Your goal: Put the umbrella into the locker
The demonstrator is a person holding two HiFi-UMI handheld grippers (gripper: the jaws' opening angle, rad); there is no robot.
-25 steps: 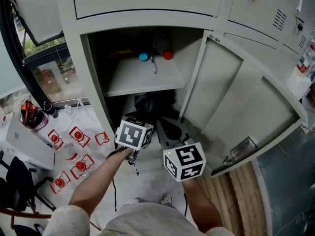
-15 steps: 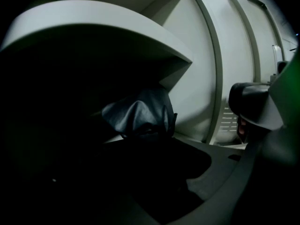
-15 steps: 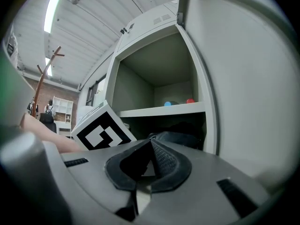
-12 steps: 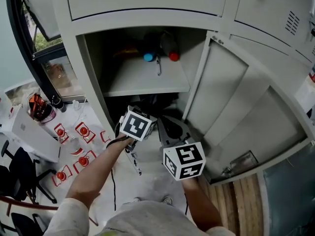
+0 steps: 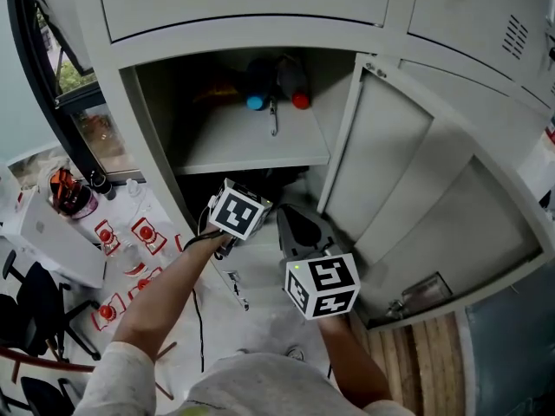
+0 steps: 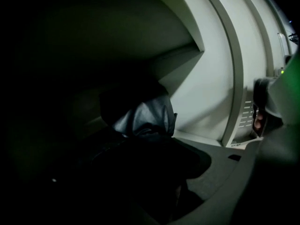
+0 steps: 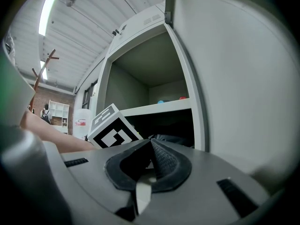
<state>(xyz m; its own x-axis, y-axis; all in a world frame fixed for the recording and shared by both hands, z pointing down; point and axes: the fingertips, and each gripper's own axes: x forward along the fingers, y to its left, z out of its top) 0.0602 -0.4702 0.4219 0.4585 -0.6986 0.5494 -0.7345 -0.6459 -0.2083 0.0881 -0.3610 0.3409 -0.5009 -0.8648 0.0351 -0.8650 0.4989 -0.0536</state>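
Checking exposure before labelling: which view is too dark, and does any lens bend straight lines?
Left gripper view: nearly black, only dark fabric and the pale locker wall show. Right gripper view: bright, but the locker's edges bow. Head view: evenly lit, with the lower compartment in shadow.

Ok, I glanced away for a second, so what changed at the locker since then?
The left tool moved up the head view, closer to the dark bundle in the lower compartment of the locker. No grasp or release shows; the left gripper view is too dark to tell its grip. The right tool, jaws together and empty, the open door and the shelf stayed about where they were.
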